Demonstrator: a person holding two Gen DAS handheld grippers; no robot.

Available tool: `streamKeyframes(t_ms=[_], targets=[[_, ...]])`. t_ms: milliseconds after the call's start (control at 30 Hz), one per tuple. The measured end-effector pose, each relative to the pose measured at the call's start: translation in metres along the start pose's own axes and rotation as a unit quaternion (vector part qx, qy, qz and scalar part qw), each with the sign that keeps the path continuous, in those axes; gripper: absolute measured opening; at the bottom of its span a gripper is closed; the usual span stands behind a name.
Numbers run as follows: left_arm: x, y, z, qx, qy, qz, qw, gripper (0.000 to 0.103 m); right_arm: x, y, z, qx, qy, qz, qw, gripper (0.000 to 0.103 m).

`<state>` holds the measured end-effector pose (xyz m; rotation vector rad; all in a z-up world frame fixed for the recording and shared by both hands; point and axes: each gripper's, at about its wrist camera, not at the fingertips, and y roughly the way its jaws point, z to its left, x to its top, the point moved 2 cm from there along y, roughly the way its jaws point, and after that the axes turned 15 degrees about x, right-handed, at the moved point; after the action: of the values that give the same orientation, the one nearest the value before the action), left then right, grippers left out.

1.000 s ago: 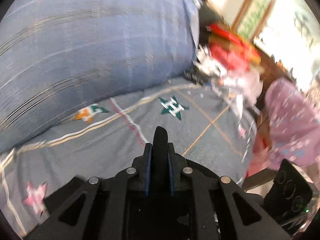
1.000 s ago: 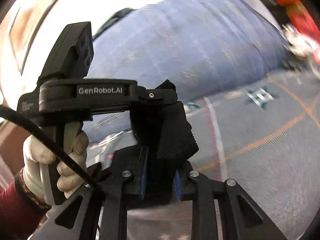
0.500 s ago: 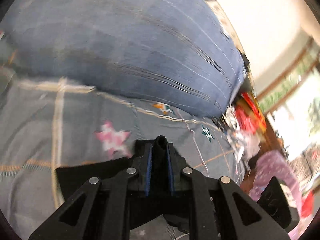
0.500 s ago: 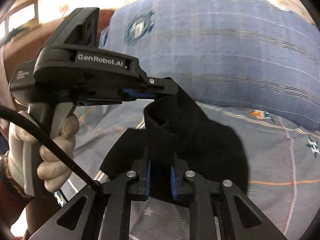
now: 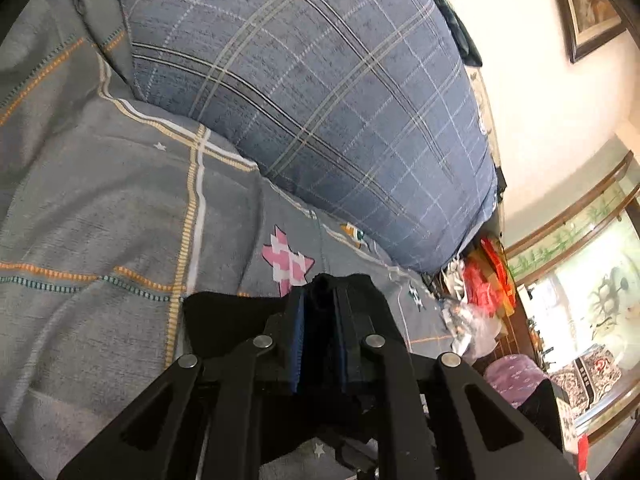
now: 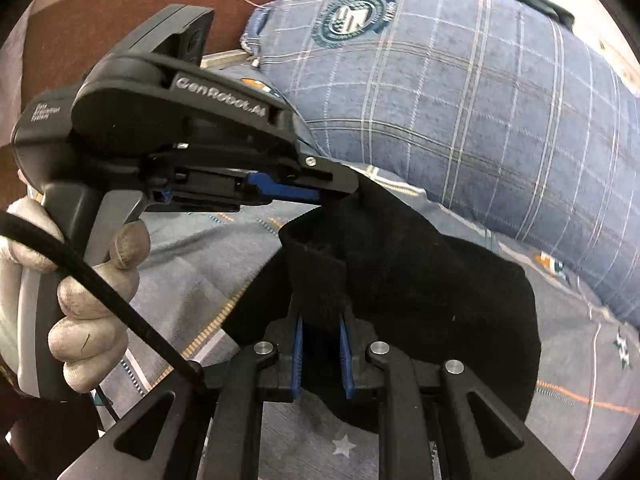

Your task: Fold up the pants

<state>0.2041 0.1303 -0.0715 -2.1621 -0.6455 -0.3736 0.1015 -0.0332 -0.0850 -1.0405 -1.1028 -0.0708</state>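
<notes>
The black pants (image 6: 440, 300) lie partly bunched on the grey patterned bed sheet (image 6: 208, 248), with one edge lifted. My right gripper (image 6: 320, 324) is shut on a thick fold of that edge at the bottom of the right wrist view. My left gripper (image 6: 340, 194), held by a white-gloved hand (image 6: 92, 280), pinches the same raised edge just above and to the left. In the left wrist view, the left gripper (image 5: 320, 292) is shut on black fabric, and more of the pants (image 5: 228, 320) spreads to the left below it.
A large blue plaid pillow (image 5: 320, 100) (image 6: 480, 100) lies along the far side of the bed. Red and silver packets (image 5: 480, 284) are heaped past the bed's right end. A brown headboard (image 6: 100, 8) stands at upper left. The sheet (image 5: 100, 200) bears a pink star (image 5: 288, 264).
Both grippers have swung across the bed with the pants and rolled. The black cloth now lies spread on the sheet under them. The right jaws have narrowed on the fold.
</notes>
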Motion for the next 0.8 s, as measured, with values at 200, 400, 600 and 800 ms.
streamKeyframes(t_ms=[200, 400, 600, 800], targets=[[0.0, -0.01, 0.024, 0.0, -0.035, -0.011, 0.9993, 0.013, 0.009, 0.007, 0.023, 0.004, -0.03, -0.001, 1.0, 0.016], [-0.004, -0.007, 0.053, 0.042, -0.074, 0.013, 0.9963, 0.023, 0.0, 0.034, 0.042, 0.019, -0.059, 0.033, 0.998, 0.058], [0.001, -0.057, 0.066, 0.063, -0.107, -0.039, 0.9915, 0.036, -0.021, 0.0, 0.068, 0.028, -0.106, 0.008, 0.994, 0.073], [0.002, -0.074, 0.021, 0.075, -0.057, -0.057, 0.9939, 0.037, -0.053, -0.038, 0.042, 0.028, -0.077, 0.013, 0.997, 0.073]])
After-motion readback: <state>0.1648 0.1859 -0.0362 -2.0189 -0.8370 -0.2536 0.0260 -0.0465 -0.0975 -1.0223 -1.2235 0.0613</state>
